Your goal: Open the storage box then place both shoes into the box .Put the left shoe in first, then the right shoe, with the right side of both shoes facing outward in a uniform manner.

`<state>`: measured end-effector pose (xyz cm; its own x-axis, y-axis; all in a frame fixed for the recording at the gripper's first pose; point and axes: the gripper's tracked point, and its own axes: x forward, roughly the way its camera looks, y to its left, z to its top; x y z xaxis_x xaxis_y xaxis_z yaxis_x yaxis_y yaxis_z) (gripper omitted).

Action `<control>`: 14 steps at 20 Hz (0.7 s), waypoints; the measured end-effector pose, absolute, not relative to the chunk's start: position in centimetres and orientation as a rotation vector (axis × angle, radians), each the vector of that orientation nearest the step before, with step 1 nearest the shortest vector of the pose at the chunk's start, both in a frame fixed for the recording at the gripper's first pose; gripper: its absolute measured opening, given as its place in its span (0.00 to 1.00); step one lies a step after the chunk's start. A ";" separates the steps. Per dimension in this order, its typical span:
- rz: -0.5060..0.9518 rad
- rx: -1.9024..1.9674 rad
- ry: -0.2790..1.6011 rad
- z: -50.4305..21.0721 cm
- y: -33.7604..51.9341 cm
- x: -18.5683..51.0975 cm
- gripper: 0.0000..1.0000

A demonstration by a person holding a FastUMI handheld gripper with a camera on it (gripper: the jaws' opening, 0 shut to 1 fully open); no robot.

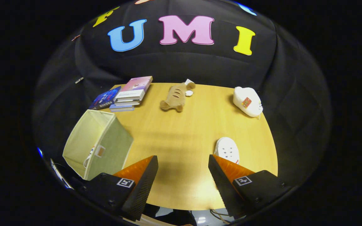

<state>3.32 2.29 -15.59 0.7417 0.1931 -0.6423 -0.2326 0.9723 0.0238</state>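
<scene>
A pale green fabric storage box (pixel 97 142) stands open on the wooden table (pixel 184 131), just beyond my left finger (pixel 143 175). Something white with a strap shows inside it, near the bottom; I cannot tell what it is. A white clog shoe (pixel 227 150) with holes lies just ahead of my right finger (pixel 223 171), partly hidden behind it. My gripper (pixel 183 161) hangs above the table's near edge, open, with bare tabletop between the fingers.
A stack of books (pixel 132 93) and a blue book (pixel 105 98) lie at the table's far left. A brown plush toy (pixel 174 98) rests at the far middle, a white plush (pixel 248 101) at the far right. Black cloth walls surround the table.
</scene>
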 end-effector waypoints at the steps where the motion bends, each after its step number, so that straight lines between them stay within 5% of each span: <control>1: 0.221 -0.070 0.701 -16.2 0.6 3.7 0.99; 14: 0.181 -0.283 0.878 -27.7 -13.8 6.6 0.99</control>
